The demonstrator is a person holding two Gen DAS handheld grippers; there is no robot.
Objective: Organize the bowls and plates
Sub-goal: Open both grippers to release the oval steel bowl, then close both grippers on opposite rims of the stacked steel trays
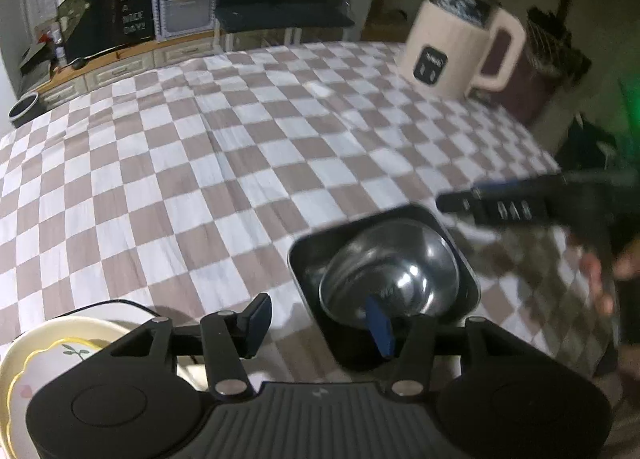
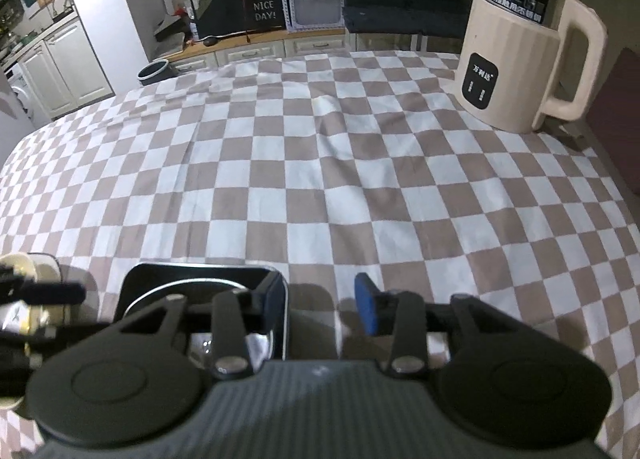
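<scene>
The left gripper [image 1: 318, 323] is seen with its jaws parted and nothing clasped between them; only checked cloth lies in the gap. Just ahead of its right finger, a shiny round steel bowl [image 1: 390, 273] is seated inside a black square dish with rounded corners [image 1: 304, 259], and the blue pad of that finger overlaps the bowl's near rim in the left wrist view; whether it touches cannot be told. Beside the left finger, to the near left, a cream scalloped plate with a gold edge and a small leaf print [image 1: 48, 351] is stacked on a wider cream plate.

The right gripper [image 2: 320, 309] is likewise released, with bare brown-and-white checked tablecloth [image 2: 320, 163] between its fingers. The black square dish [image 2: 136, 283] lies directly at its left finger, whose pad stands at the dish's right rim. Far ahead and to the right of both grippers, a cream ribbed electric kettle with a large handle [image 2: 528, 59] stands upright on the cloth.
</scene>
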